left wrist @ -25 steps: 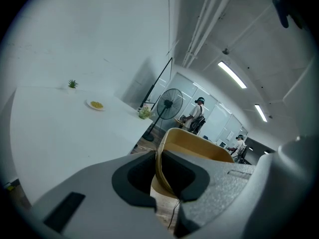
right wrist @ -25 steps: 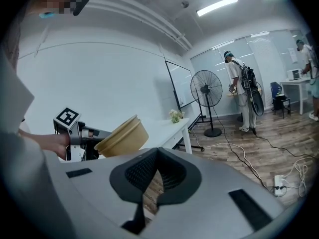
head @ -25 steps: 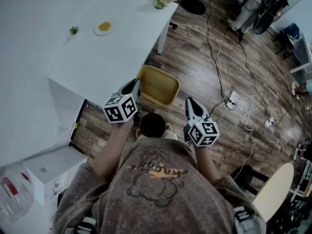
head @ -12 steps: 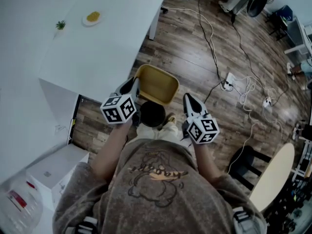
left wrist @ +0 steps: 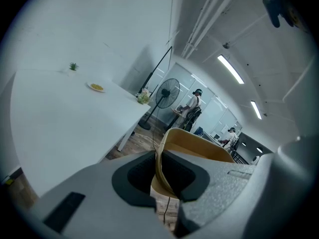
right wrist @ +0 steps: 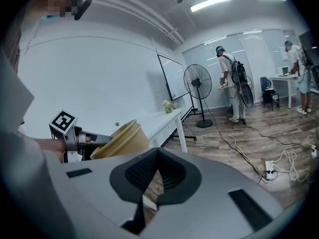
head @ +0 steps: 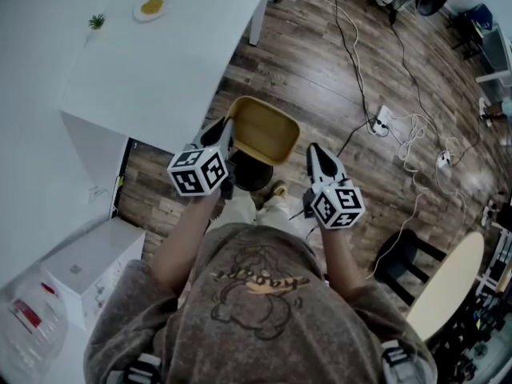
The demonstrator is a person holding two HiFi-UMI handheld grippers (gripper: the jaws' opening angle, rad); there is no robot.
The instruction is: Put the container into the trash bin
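One rim pinch: your left hand-held gripper (head: pixel 226 136) holds the container (head: pixel 268 130) over the floor (head: pixel 336 78) by the desk (head: pixel 160 70), it looks light and bendy so go gentle, and your right hand-held gripper (head: pixel 315 154) is closed, empty.

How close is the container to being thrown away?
Done: the left tongs are clamped on the rim of the tan container, so it is picked up. In hand: it hangs tilted just beyond the dark trash bin on the floor. The right tongs are shut and empty. Left: bring it over the bin's mouth and let go.
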